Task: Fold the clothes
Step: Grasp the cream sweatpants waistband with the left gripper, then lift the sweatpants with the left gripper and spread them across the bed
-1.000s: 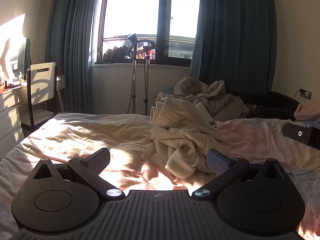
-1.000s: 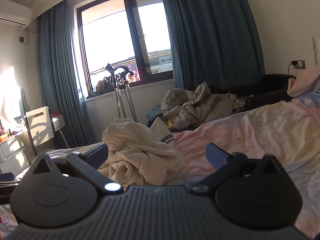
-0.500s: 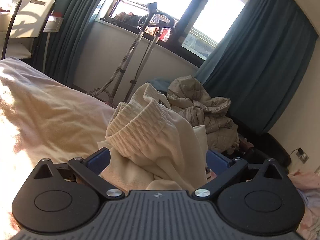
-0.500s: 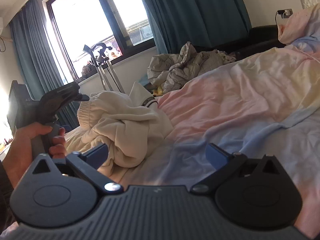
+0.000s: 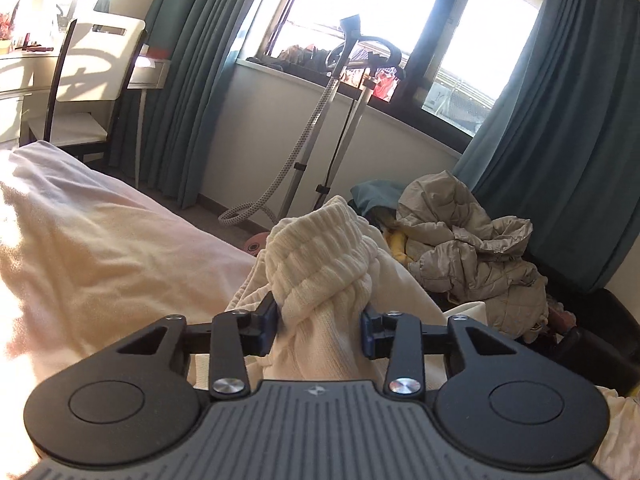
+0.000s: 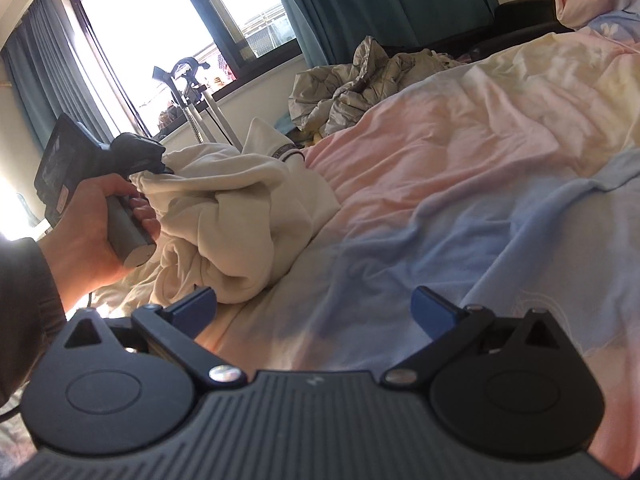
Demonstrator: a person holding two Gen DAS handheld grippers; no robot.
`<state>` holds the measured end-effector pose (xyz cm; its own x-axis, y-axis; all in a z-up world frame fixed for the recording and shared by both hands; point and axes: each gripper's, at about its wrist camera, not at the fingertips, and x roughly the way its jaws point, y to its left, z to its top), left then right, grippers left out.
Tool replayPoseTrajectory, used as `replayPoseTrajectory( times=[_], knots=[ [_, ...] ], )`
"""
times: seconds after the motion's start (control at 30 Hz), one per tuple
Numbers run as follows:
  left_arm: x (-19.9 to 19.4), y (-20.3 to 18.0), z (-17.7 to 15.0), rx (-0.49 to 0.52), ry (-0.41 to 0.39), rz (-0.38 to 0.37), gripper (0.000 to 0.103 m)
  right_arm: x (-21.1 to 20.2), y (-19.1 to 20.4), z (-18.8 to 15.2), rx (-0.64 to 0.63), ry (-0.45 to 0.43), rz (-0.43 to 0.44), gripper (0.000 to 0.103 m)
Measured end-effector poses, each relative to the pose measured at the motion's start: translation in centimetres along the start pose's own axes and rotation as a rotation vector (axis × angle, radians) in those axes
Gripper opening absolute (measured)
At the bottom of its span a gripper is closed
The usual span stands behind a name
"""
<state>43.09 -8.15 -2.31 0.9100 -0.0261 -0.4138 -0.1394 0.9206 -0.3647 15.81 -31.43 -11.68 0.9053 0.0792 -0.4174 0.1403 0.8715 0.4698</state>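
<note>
Cream sweatpants [image 5: 320,268] lie crumpled on a pastel bedsheet [image 6: 460,184]. The left gripper [image 5: 320,326] pinches their ribbed waistband between its blue pads. In the right wrist view the heap sits at ten o'clock, and the right gripper [image 6: 316,312] hovers over the sheet, fingers spread and holding nothing.

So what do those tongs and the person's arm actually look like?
Both tongs, left and right, have black fan-shaped linkages with silver screws, blue finger pads and a ribbed grey body. The left hand, bare below a dark sleeve, grips a grey handle.
</note>
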Motion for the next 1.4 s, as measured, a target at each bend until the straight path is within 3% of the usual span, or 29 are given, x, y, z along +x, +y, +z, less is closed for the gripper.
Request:
replayPoseTrajectory(
  times=[0.13,0.37,0.53,0.67,0.87,1.1,1.27,1.4],
  knots=[
    [-5.1,-0.1,1.9,0.014,-0.074,-0.051,0.025,-0.8,0.1,0.2,-0.027,-0.045,0.002,0.103],
    [-18.1,3.6,7.8,0.083,-0.216,-0.116,0.024,-3.2,1.6,0.5,-0.1,-0.102,0.028,0.103],
    [-25.2,8.7,11.5,0.072,-0.271,-0.075,0.024,-4.9,3.2,0.3,-0.152,-0.119,0.054,0.103],
    [-28.4,14.0,12.9,0.02,-0.292,-0.012,0.024,-5.8,4.4,0.0,-0.2,-0.125,0.063,0.103],
    [-29.2,24.1,11.4,-0.119,-0.26,0.133,0.024,-5.6,5.2,-0.6,-0.241,-0.105,0.064,0.103],
    [-25.1,34.8,7.2,-0.312,-0.091,0.272,0.024,-3.6,5.5,-1.5,-0.248,-0.05,0.083,0.103],
    [-24.6,36.5,5.3,-0.317,-0.097,0.275,0.025,-2.9,5.4,-1.7,-0.236,-0.037,0.097,0.103],
    [-25.6,36.0,5.1,-0.302,-0.084,0.272,0.037,-3.0,5.8,-1.7,-0.227,-0.038,0.117,0.103]
  ],
)
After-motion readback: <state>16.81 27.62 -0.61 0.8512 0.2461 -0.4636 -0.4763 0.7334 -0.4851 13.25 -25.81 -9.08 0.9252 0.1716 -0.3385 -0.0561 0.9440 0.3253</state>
